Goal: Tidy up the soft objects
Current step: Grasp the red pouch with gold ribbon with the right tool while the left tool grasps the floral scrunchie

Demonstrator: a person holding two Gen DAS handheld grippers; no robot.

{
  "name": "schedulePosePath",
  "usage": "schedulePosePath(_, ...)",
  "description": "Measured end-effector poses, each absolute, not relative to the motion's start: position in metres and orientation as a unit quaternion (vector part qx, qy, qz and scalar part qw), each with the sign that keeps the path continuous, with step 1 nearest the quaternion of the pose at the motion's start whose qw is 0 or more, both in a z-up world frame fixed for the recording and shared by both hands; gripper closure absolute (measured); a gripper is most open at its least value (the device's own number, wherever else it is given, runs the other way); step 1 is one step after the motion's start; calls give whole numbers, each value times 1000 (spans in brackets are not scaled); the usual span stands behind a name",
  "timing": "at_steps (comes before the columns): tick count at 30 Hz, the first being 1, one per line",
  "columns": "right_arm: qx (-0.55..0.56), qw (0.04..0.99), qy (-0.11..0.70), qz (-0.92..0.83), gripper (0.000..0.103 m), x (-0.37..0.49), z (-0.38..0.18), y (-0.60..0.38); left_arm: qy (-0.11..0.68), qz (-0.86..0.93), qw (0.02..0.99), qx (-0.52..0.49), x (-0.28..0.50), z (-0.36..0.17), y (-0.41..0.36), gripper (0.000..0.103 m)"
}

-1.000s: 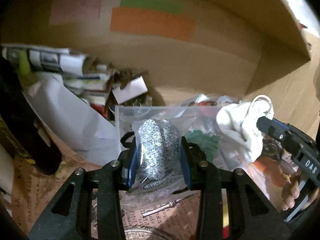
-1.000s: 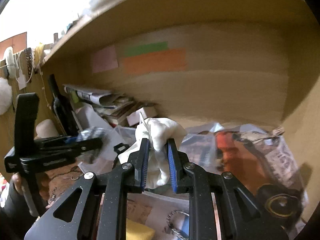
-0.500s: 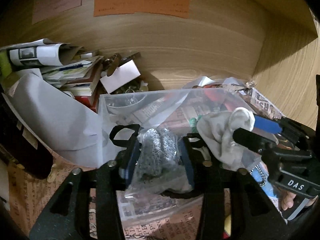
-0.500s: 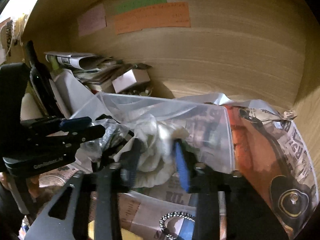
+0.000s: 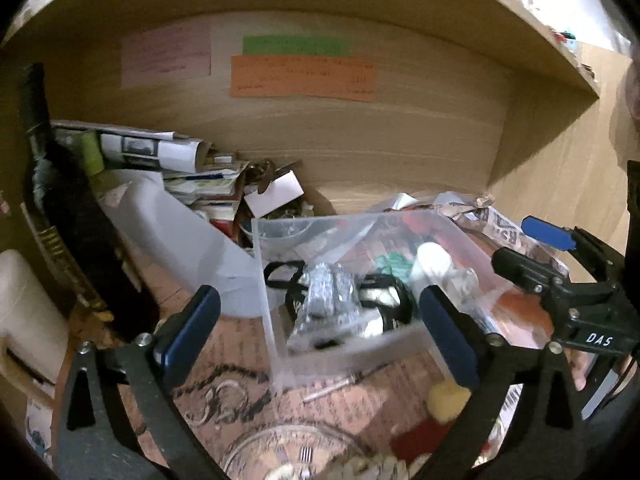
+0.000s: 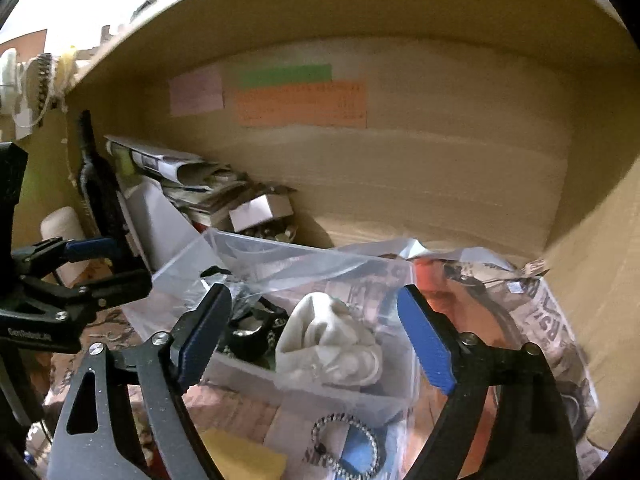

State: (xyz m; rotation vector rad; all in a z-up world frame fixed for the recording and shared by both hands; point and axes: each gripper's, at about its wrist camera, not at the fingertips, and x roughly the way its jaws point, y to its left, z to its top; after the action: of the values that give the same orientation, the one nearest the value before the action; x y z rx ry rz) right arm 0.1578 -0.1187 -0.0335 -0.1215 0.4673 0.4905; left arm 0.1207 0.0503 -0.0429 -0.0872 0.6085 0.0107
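Cloth (image 6: 332, 340) lies in bin (image 6: 340, 396) (between spread jaws, untouched).

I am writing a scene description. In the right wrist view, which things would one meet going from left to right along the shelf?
Left tool → dark bottle → stack of papers → clear plastic bin holding the white cloth → printed newspaper.

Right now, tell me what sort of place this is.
Probably a cluttered home storage shelf or wooden cubby: a wooden back wall with paper notes stuck on it, a pile of newspapers and booklets, and a clear plastic bin holding soft odds and ends.
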Motion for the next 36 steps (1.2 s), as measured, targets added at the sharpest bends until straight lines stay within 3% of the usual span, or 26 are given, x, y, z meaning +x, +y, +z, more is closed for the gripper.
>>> schedulePosePath(9,-54,939,233,249,10,109,-42,-127,328,-18,943,-48,77,-62,41,2)
schedulePosePath(22,-38,918,298,257,10,62,-88,-133,387,-45,920,-53,44,-118,8,2)
schedulePosePath(36,-34,883,354,307,10,62,-126,-93,404,-3,912,-67,31,-143,43,2)
